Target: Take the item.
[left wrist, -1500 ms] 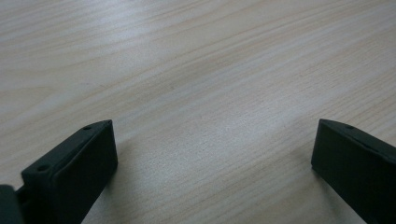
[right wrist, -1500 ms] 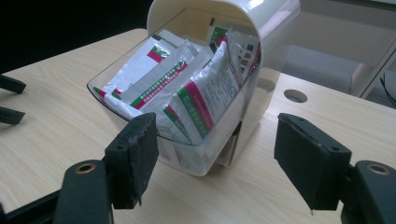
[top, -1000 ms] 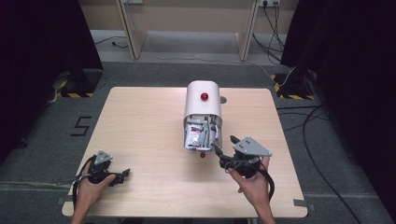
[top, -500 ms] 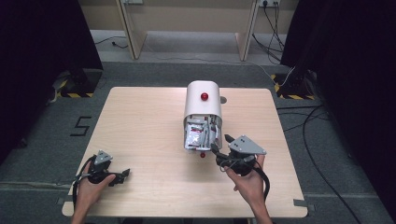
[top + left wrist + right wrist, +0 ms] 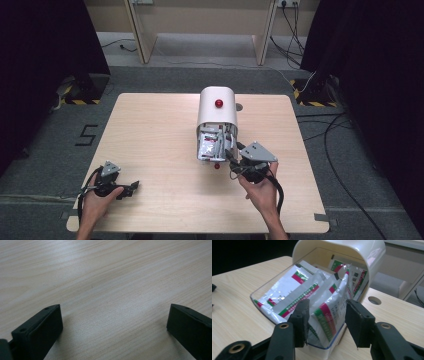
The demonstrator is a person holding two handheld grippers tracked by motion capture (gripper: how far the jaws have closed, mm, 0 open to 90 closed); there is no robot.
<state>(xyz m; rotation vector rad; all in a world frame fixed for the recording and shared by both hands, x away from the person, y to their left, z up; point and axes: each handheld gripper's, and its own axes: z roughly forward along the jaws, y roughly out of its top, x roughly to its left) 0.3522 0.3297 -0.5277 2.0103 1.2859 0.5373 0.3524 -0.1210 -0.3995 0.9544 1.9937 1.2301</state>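
Right tool [image 5: 232, 152] is at the open front of a white container [image 5: 218, 106] that lies on its side in the middle of the tabletop [image 5: 150, 130]. In the right gripper view this tool [image 5: 327, 313] has its two black jaws on both sides of one upright packet [image 5: 329, 312], a silver sachet with green and red print. The jaws have just been closing around it. The left jaw is very near to the packet or just touches it, but a small gap is visible between the packet and the right jaw, so the packet is between the jaws and not yet clamped.

The packet stands at the front of the container, behind a low transparent wall [image 5: 322, 346] with a blue edge. More packets [image 5: 287, 293] of the same kind lie and lean beside it, deeper inside the container. On top of the container there is a red round knob [image 5: 218, 103]. The right hand [image 5: 262, 190] holds the tool from the near side of the tabletop.

Left tool [image 5: 131, 188] rests low at the near left corner of the tabletop, well apart from the container, held by the left hand [image 5: 95, 200]. In the left gripper view its jaws stand wide apart, with bare wood between them.
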